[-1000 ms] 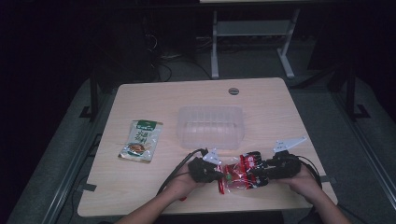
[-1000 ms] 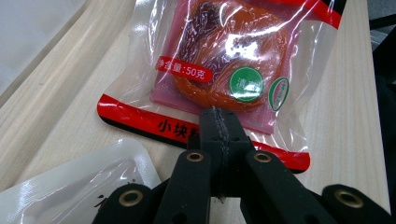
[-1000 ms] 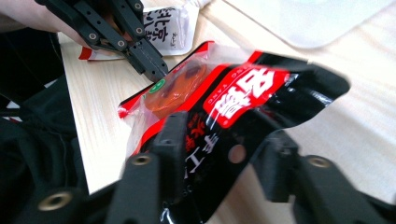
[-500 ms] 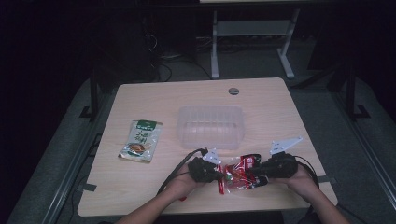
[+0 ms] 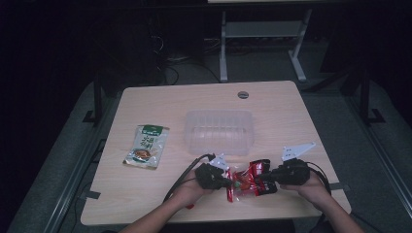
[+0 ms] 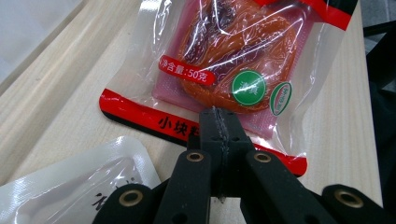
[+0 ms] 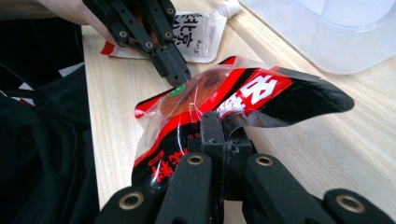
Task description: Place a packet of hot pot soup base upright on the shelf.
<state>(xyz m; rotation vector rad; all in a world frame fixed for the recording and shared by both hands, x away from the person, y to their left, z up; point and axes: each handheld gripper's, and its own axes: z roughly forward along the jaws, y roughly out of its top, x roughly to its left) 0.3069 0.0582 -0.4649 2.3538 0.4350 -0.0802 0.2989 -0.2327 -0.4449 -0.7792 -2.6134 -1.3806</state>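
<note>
A: What are the two tongs holding?

B: The same red snack bag [image 5: 250, 178]. The left gripper [image 5: 228, 181] is pinched tight on one edge of it, and the right gripper [image 5: 268, 177] is pinched tight on the other end. In the left gripper view the jaws are closed on the bag's clear bottom edge [image 6: 219, 116].

A: Where is the bag?

B: At the near edge of the table [image 5: 301, 116], between the two hands. It is just in front of the clear plastic box [image 5: 219, 131]. In the right gripper view the bag [image 7: 243, 93] is bent and its far end is lifted off the wood.

A: Did anything change from a moment ago?

B: Not much. Both tongs still grip the bag. The right gripper has moved a tiny bit to the left, and the bag looks more scrunched up.

A: What else is there?

B: A green snack bag [image 5: 146, 145] lies flat, well apart on the left. It has not moved. A white pouch [image 6: 70, 186] lies just beside the red bag, under the left gripper.
</note>
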